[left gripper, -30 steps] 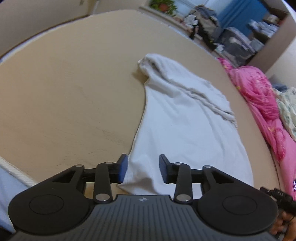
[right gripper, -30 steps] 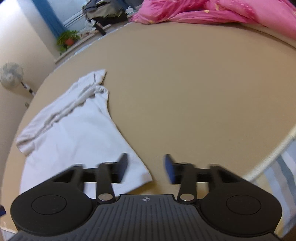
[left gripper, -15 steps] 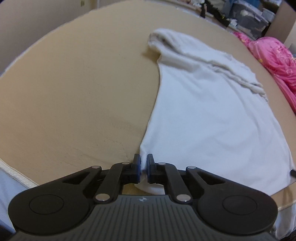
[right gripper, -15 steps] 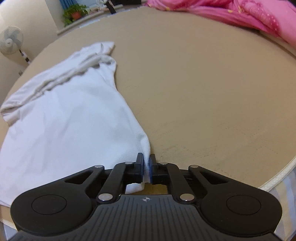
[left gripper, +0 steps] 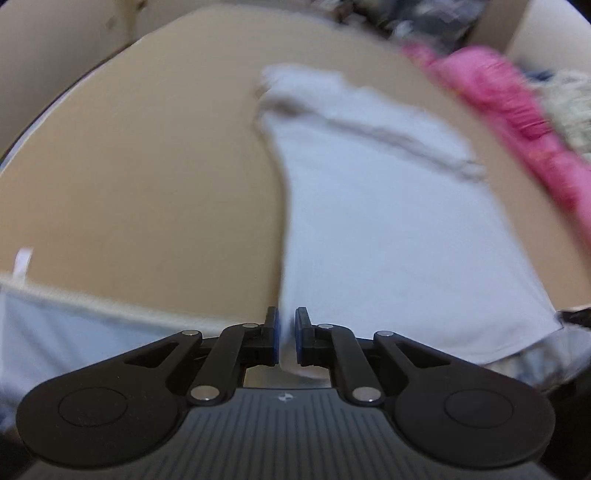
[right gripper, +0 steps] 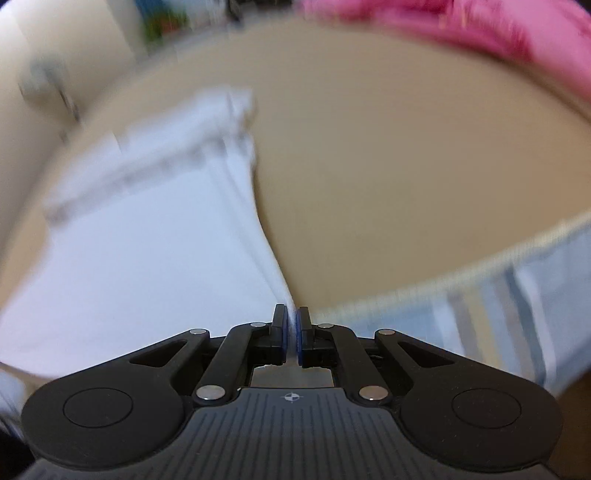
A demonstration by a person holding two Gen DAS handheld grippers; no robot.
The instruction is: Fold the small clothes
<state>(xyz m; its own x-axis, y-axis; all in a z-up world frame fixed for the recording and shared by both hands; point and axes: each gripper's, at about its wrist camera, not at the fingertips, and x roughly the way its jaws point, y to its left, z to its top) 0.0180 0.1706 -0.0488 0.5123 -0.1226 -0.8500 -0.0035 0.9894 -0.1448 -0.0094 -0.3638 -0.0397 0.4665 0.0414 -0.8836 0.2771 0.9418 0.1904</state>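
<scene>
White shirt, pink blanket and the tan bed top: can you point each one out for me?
white shirt (left gripper: 388,236): left wrist view, on its flat middle.
pink blanket (left gripper: 517,122): left wrist view, on the bunched fabric at the right.
tan bed top (right gripper: 406,184): right wrist view, on the bare stretch right of the shirt.

Both wrist views look low and forward across the tan surface (left gripper: 140,192), sharing the white garment (left gripper: 388,236).

surface: tan bed sheet (left gripper: 147,177) with pale corded edge (left gripper: 92,302) | side: blue-and-white striped fabric (right gripper: 517,295) below that edge | far side: pink bedding (right gripper: 461,22) bunched along the rim | walls: cream (left gripper: 55,44) | far corner: blurred dark clutter (left gripper: 424,18), green blur (right gripper: 162,22) | light: soft, even, indoor
</scene>
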